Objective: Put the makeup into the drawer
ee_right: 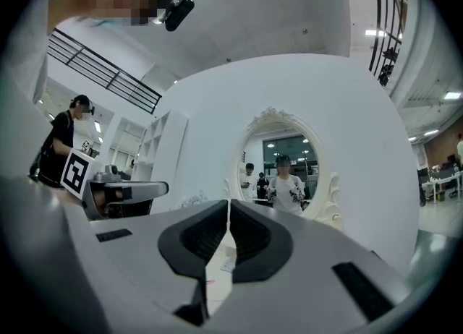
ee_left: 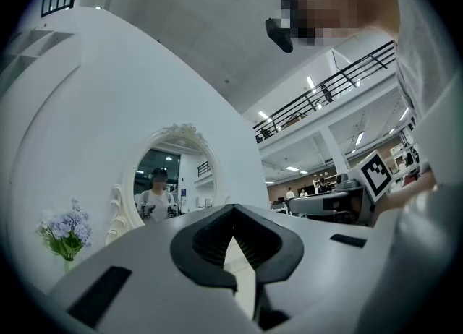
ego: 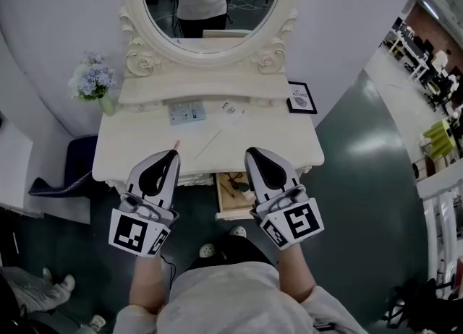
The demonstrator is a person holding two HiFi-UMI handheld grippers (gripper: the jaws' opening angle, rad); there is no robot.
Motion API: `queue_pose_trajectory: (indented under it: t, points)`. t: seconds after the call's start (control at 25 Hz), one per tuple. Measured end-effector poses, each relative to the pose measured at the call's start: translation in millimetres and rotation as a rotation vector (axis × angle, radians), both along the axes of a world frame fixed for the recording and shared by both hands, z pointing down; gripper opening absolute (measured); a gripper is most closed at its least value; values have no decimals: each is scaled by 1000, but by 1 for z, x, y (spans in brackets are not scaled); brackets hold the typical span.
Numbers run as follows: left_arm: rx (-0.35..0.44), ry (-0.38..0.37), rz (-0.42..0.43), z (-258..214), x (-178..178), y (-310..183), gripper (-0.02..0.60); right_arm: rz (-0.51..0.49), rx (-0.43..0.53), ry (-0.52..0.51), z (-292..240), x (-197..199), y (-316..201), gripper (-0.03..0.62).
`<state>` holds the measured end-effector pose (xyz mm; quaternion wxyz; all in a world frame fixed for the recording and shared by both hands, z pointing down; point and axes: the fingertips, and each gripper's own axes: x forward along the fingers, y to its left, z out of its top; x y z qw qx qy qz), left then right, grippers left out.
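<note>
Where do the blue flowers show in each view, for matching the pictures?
Head view: flowers at upper left.
Left gripper view: flowers at the lower left edge.
Right gripper view: not in it.
Shared landmark: the oval mirror, in all three.

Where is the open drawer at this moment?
In the head view, the drawer is pulled out from the dressing table's front edge, right of centre, between the left gripper and right gripper, closer to the right one.
</note>
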<state>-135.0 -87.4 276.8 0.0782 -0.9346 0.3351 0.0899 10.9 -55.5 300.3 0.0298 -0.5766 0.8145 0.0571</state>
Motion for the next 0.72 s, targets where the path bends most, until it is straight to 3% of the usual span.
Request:
queue_pose_trajectory:
  t: [0.28,0.72]
  points:
    - [-28,35,-10,5,6,-31,12,10,-51,24,13,16,-34,26]
    - [-7,39,-19,-4,45,-91,12,-48,-125,67,29,48,-107,25]
